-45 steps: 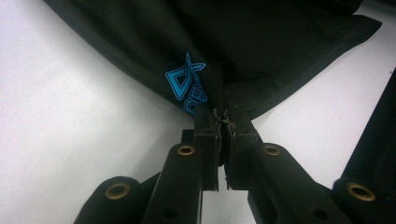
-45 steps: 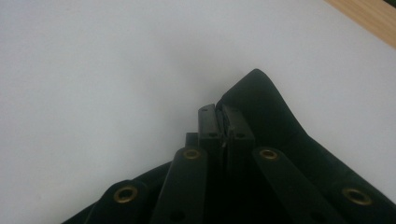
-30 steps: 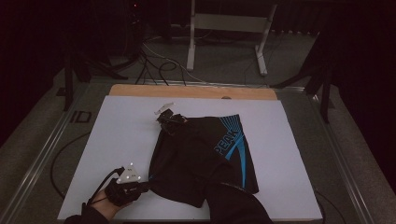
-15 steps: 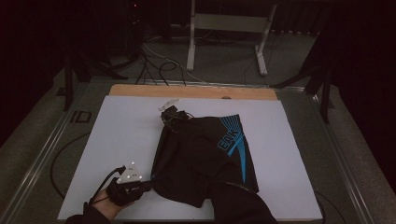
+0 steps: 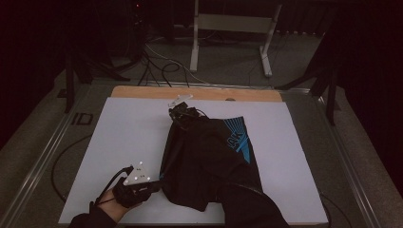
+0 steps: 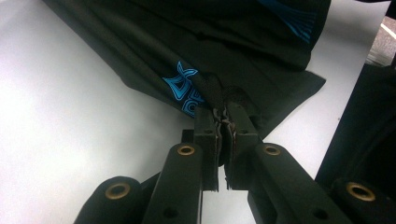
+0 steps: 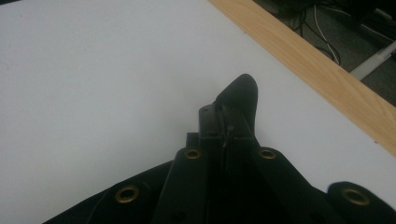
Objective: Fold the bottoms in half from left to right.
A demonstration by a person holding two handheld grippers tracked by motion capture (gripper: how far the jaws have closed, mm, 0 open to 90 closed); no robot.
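Note:
A black garment (image 5: pixel 209 156) with blue print (image 5: pixel 240 137) lies stretched across the white board (image 5: pixel 119 137). At the near left, my left gripper (image 5: pixel 154 186) is shut on its near corner. In the left gripper view the jaws (image 6: pixel 223 119) pinch black fabric beside a blue logo (image 6: pixel 184 88). Near the far edge, my right gripper (image 5: pixel 183 114) is shut on the garment's far corner. A small tip of black cloth (image 7: pixel 240 95) sticks out past the closed jaws (image 7: pixel 226 123) in the right gripper view. A dark sleeve (image 5: pixel 247 209) reaches in from the bottom over the garment.
A wooden strip (image 5: pixel 199 92) runs along the board's far edge. Behind it, a metal stand (image 5: pixel 228 28) and cables (image 5: pixel 161 61) are on the floor. A metal rail (image 5: pixel 43 161) borders the left side, with an "ID" mark (image 5: pixel 81 118) beside it.
My right gripper has moved up and a little to the right with its corner, and the garment's left edge has drawn in. My left gripper has lifted slightly.

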